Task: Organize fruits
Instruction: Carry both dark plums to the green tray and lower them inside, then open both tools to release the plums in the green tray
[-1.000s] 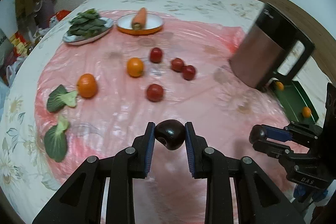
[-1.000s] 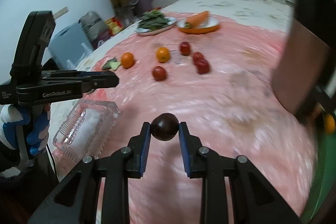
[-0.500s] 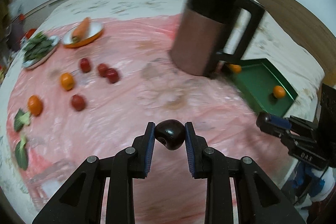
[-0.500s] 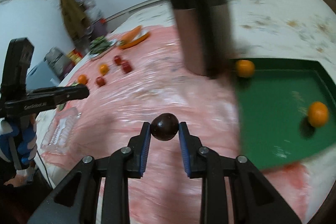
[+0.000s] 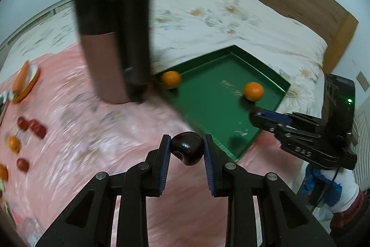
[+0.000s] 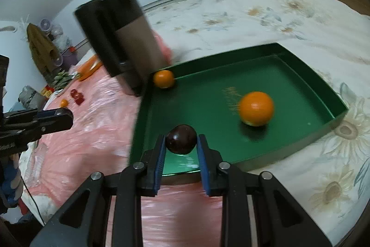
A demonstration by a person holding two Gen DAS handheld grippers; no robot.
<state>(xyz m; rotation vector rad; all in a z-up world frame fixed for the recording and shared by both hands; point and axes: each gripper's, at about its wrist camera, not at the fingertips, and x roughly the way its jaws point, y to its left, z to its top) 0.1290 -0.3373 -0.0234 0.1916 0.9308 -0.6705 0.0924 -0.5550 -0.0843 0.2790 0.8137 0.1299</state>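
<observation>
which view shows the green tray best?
Right wrist: the whole green tray shows, all four walls and both oranges. Left wrist has the tray smaller, its near corner behind the left gripper's fingers.

Green tray (image 6: 321,87) lies mostly open — two oranges (image 6: 256,108) inside, tall jug (image 6: 120,38) crowding its far-left corner.

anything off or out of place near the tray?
One oddity: a tall copper-and-black jug stands at the green tray's corner, crowding one orange. Nothing spilled or damaged; both grippers hold dark fruits intact.
</observation>
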